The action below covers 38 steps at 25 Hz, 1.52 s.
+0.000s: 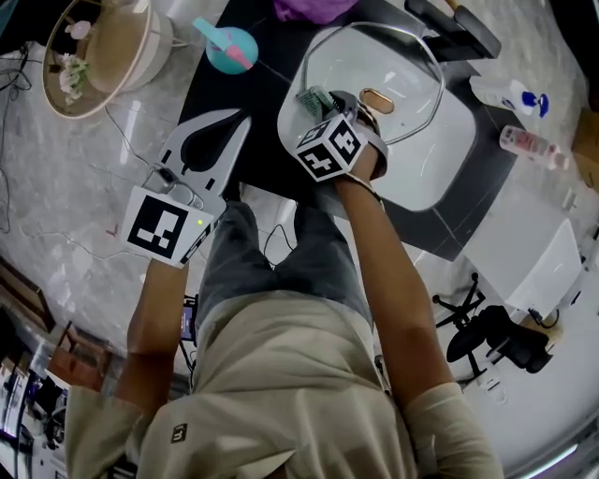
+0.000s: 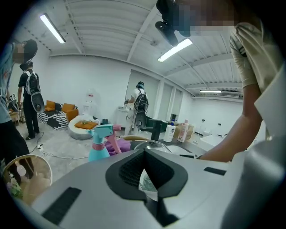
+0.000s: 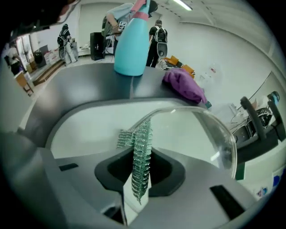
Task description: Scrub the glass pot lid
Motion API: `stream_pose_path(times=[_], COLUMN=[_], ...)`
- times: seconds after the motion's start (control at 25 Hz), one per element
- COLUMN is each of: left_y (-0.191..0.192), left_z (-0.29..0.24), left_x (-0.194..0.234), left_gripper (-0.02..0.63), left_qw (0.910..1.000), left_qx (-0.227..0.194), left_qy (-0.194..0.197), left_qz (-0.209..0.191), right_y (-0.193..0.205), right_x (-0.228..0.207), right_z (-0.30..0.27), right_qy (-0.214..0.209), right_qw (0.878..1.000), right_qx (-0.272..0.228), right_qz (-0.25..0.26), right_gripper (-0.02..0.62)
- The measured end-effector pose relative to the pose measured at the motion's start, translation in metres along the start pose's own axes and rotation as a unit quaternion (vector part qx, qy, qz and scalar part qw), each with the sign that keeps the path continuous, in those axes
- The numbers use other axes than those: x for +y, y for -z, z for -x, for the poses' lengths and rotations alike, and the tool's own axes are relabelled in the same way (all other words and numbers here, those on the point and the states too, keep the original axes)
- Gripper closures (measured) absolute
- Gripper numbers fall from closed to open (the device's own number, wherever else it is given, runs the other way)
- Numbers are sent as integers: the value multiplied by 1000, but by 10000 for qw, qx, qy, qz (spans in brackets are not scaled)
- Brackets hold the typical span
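Note:
The glass pot lid (image 1: 398, 65) lies in the white sink (image 1: 449, 159), its metal rim and oval knob (image 1: 377, 100) showing. My right gripper (image 1: 316, 101) is at the lid's near left edge, shut on a green glittery scrub cloth (image 1: 312, 96). In the right gripper view the cloth (image 3: 141, 152) stands pinched between the jaws, its top against the lid's rim (image 3: 210, 127). My left gripper (image 1: 243, 117) hovers over the dark counter left of the sink, shut and empty; in its own view the jaws (image 2: 144, 152) meet with nothing between them.
A teal spray bottle (image 1: 229, 47) and a purple cloth (image 1: 314, 9) sit behind the sink. A round basket (image 1: 103, 47) stands far left on the floor side. Two bottles (image 1: 524, 98) lie right of the sink. People stand in the room beyond.

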<state>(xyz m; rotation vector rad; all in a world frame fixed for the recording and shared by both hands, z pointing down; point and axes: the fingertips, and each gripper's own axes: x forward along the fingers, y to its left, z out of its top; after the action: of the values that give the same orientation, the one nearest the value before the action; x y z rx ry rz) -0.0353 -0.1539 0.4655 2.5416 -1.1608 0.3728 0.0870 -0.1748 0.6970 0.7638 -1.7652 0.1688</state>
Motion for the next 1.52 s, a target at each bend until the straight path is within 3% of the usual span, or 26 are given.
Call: stream_pose_path(times=[0.24, 0.6, 1.0, 1.24, 1.52], left_y=[11, -18, -53, -71, -101], left_z=[2, 11, 47, 76, 110], left_x=[-9, -16, -39, -53, -64], left_gripper=[592, 592, 592, 592, 592], left_qw=[9979, 9994, 9982, 9968, 9941], left_qx=[640, 244, -1, -98, -325], left_qy=[52, 154, 281, 406, 524], left_qz=[11, -191, -522, -685, -890], right_y=[68, 123, 170, 163, 120], right_x=[13, -44, -112, -130, -120], right_z=[1, 35, 95, 166, 263], right_qy=[-205, 388, 1194, 1613, 1590], right_qw=[9991, 9960, 9824, 9711, 9464], right_qx=[365, 662, 771, 273, -1090], right_qz=[46, -450, -1209, -1740, -2590], right_gripper=[515, 515, 515, 515, 515])
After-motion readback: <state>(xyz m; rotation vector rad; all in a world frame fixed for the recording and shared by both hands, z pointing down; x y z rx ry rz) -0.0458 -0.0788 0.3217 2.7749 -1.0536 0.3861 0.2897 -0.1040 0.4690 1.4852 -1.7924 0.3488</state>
